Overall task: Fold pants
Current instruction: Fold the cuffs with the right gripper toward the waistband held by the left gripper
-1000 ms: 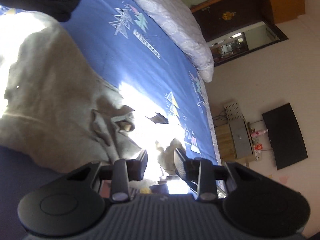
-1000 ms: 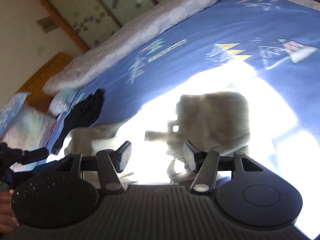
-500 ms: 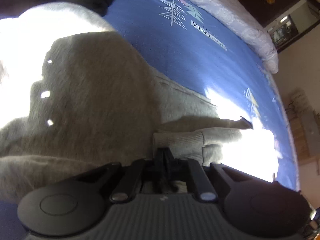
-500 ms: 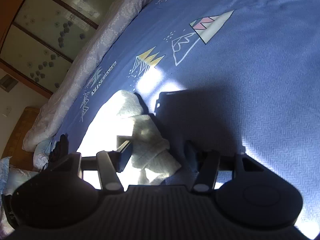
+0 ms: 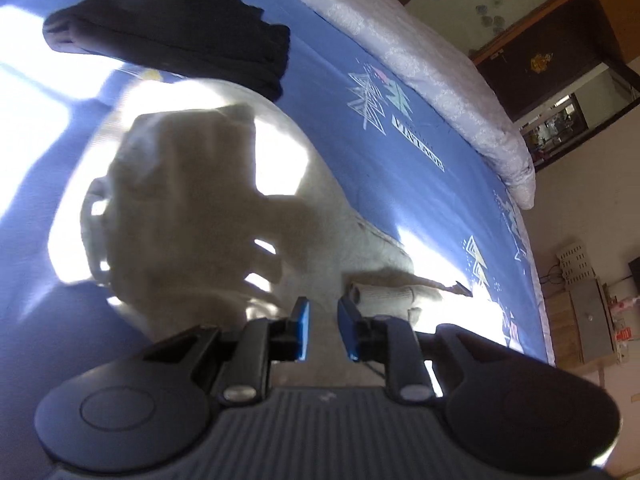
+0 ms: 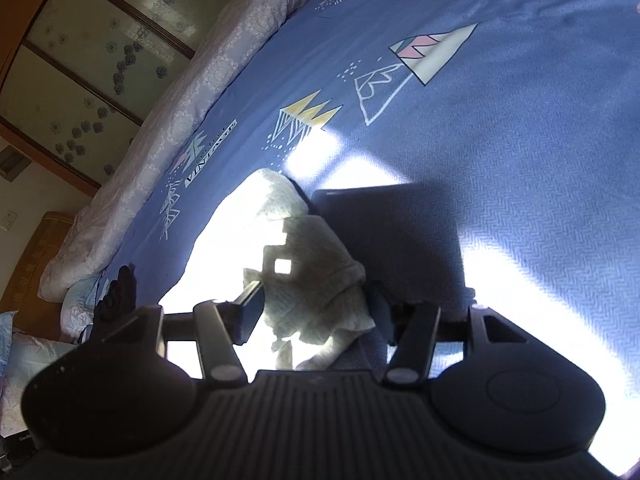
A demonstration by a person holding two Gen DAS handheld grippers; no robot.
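Pants (image 5: 192, 208) are the beige ones, spread across the blue bedsheet (image 5: 400, 160) with half of them blown out by sunlight, so the exact outline is hard to read. Left gripper (image 5: 323, 330) hangs just over the near part of the cloth; its jaws are opening, with a narrow gap between the blue pads, and as far as I can tell nothing is pinched in there. A ribbed cuff (image 5: 384, 294) lies just beyond its right fingertip.

From the other camera, the right gripper (image 6: 316, 312) has its jaws spread wide on either side of the bunched end of the pants (image 6: 308, 264). The cloth sits between the fingers, but the pads don't seem to press on it.

Far off on the left side of the bed there's a folded black garment (image 5: 172, 28), right next to the pants' far edge. A pale quilt (image 5: 400, 52) runs along the far side of the sheet.
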